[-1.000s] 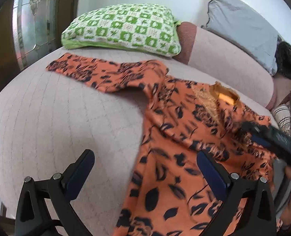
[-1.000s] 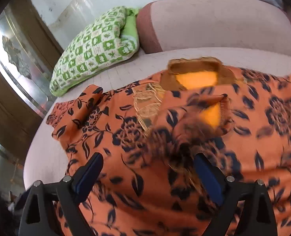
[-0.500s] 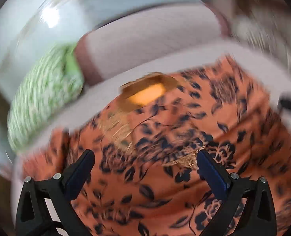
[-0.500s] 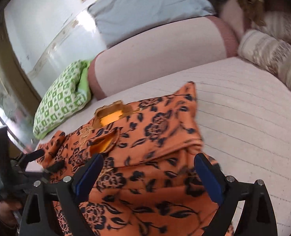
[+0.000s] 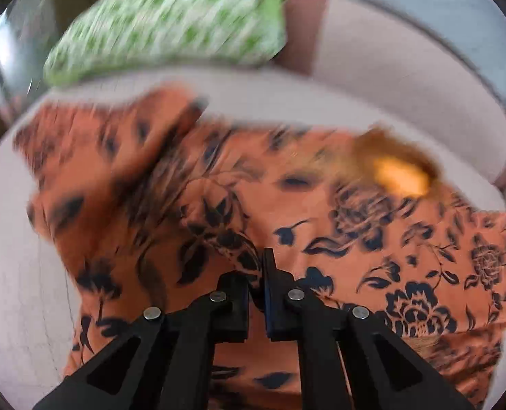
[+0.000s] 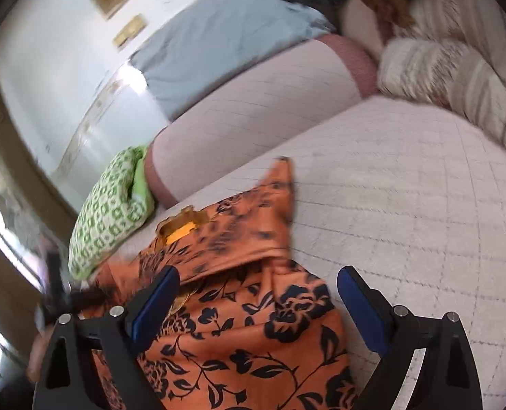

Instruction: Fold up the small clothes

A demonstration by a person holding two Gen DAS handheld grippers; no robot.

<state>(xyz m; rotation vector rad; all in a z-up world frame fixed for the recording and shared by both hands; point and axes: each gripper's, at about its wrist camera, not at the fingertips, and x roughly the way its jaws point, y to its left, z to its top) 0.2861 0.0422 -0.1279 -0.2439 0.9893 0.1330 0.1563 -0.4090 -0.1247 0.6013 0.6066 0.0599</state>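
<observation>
A green checked pillow (image 5: pixel 171 17) leans against the sofa backrest (image 6: pixel 253 109).

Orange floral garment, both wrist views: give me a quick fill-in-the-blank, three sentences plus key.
1. The left gripper is ____ on the orange black-flowered garment.
2. The right gripper is ____, its blue-padded fingers either side of the cloth.
3. The green-and-white checked pillow lies against the ____ sofa backrest.

Missing words: shut; open; pink
</observation>
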